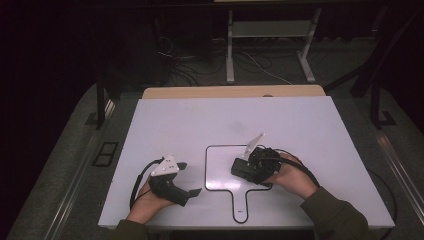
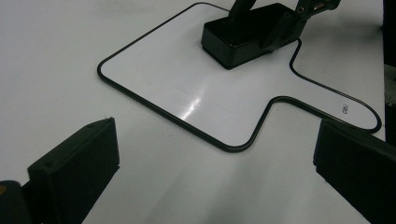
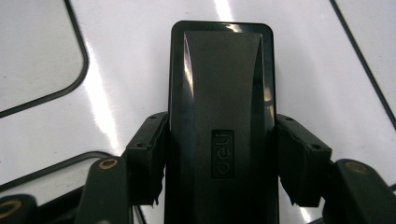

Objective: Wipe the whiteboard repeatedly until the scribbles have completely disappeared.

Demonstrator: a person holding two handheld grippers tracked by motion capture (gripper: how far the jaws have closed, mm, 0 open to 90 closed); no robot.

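Observation:
A small white board with a thin black rim and a short handle lies flat on the white table. A black block-shaped eraser rests on its right part. My right gripper comes in from the right and is shut on the eraser. In the right gripper view both pads press the long sides of the eraser, over the board. My left gripper is open with nothing between its jaws, just left of the board. The left gripper view looks past that gripper to the board and eraser.
The board's handle points toward the table's near edge. A wooden strip runs along the far edge. Beyond it, in the dark, stand desk legs and loose cables on the floor. Black cables trail from both grippers.

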